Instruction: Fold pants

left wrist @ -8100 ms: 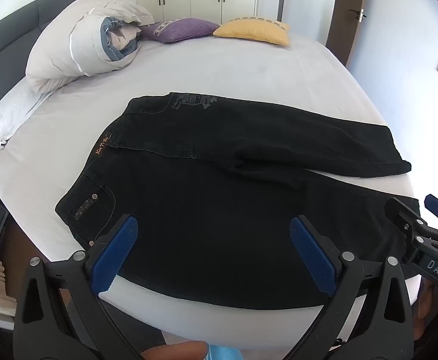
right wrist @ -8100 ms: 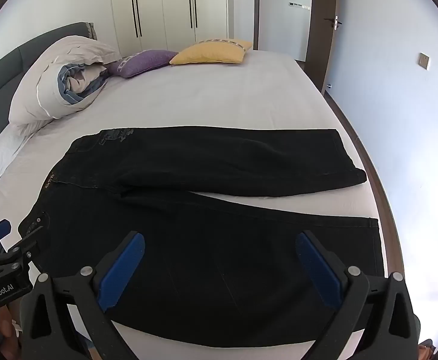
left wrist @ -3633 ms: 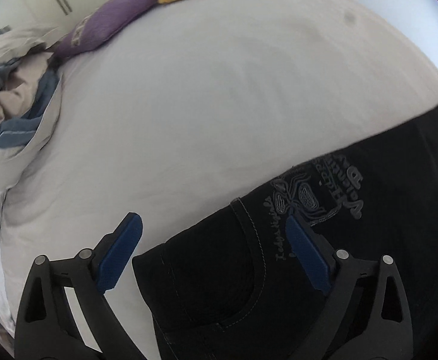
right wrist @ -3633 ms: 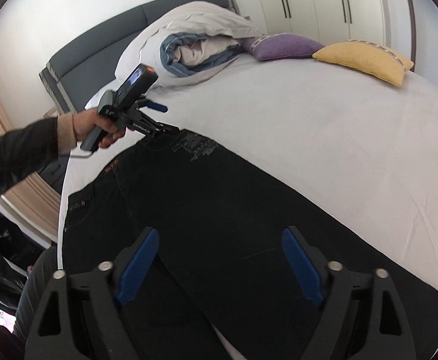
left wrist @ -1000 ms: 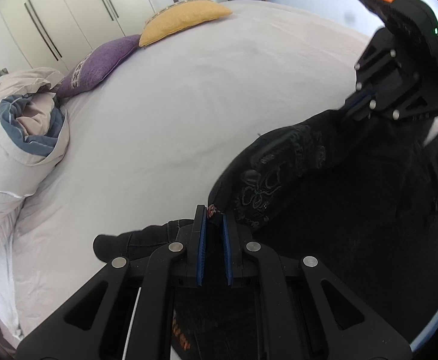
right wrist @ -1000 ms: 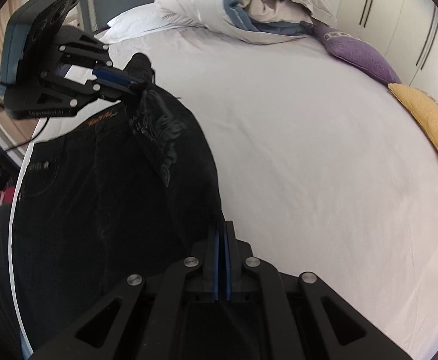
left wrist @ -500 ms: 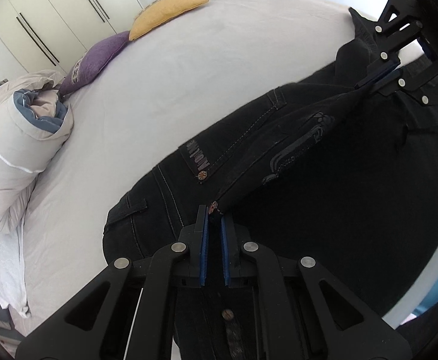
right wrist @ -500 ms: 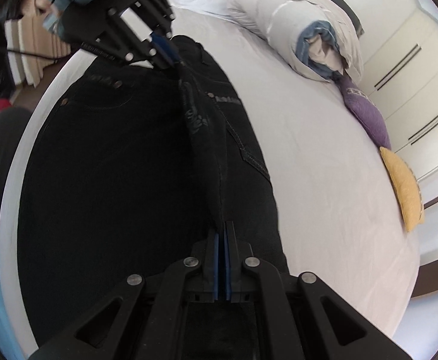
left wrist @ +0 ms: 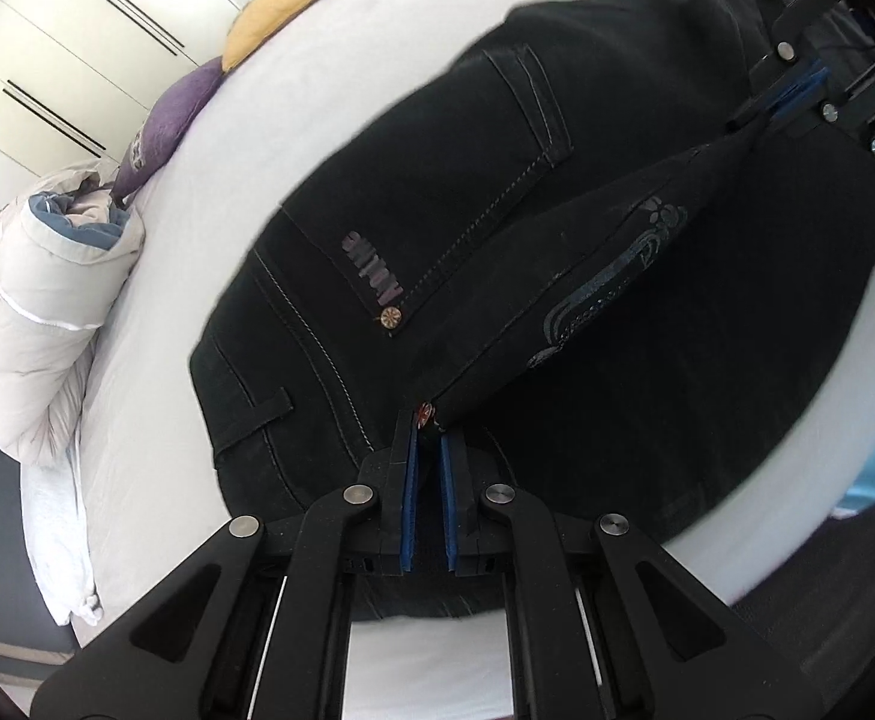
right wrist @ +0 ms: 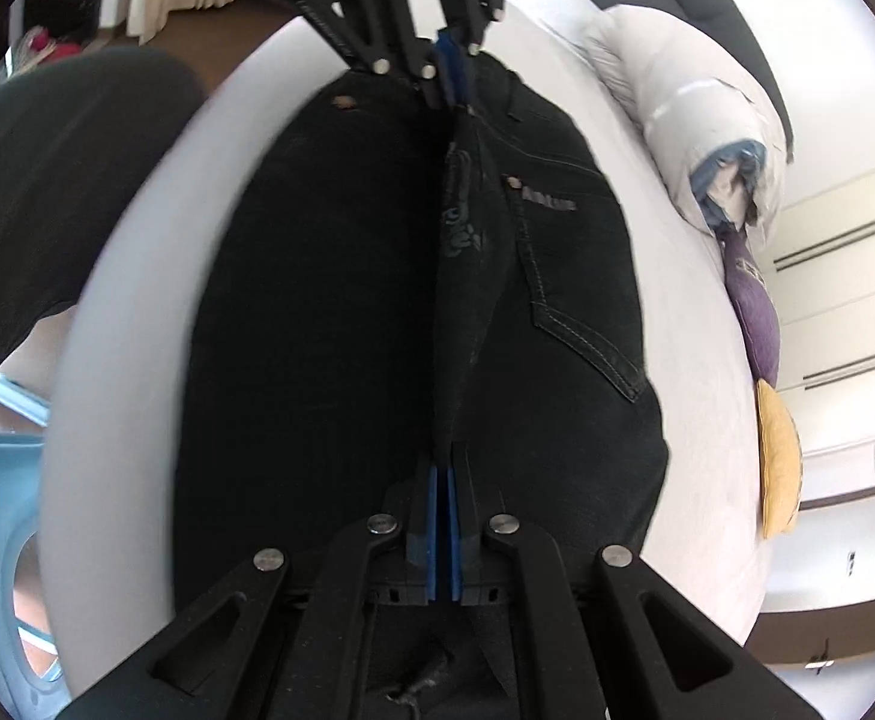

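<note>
1. I see the black pants (left wrist: 557,192) lying on the white bed (left wrist: 209,144), near its front edge, with one half raised and carried over the other.
2. My left gripper (left wrist: 428,432) has its blue pads (left wrist: 408,480) closed on the fabric edge at the waistband end; a small copper rivet shows right at the fingertips.
3. My right gripper (right wrist: 443,468) has its pads pressed together on the same raised fold of fabric, further along the garment.
4. In the left wrist view, the right gripper (left wrist: 791,96) appears at the upper right, clamped on the far end of the lifted fold; the fabric runs taut between the two grippers.
5. In the right wrist view, the left gripper (right wrist: 452,84) appears at the top centre, gripping the fold at the waistband.
6. The lifted fold carries a pale printed design (left wrist: 611,288); it stands as a ridge above the lower layer.
7. The lower layer lies flat on the bed and shows a back pocket (left wrist: 467,198) with light stitching and a small lettered label.
8. Beyond the pants, a rolled white duvet (left wrist: 47,300) sits at the head of the bed, then a purple cushion (left wrist: 167,120) and a yellow cushion (left wrist: 281,6) along the far side.
9. Wardrobe doors (left wrist: 65,60) stand behind the cushions.
10. A dark sleeve (right wrist: 47,180) of the person shows at the left of the right wrist view.
</note>
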